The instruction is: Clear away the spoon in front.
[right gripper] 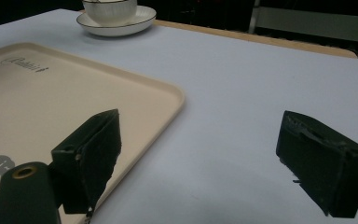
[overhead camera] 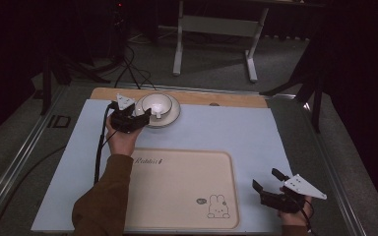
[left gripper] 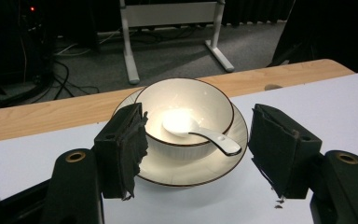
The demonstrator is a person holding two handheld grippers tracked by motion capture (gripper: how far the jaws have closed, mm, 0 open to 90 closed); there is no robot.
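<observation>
- Left gripper view: the left tongs [left gripper: 198, 154] are spread, empty, flanking the plate [left gripper: 168, 172] bearing the bowl [left gripper: 186, 100] and spoon [left gripper: 200, 135].
- Far table edge: the plate's location.
- Right tongs [overhead camera: 270, 189]: spread, empty, well apart beside the tray [overhead camera: 177, 196].

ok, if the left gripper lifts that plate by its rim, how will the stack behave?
Probably rigid and fragile: plate and bowl look glazed ceramic. Likely slippery, given the glossy rim. The bowl sits loose with a spoon inside, so tilting may slide both.
</observation>
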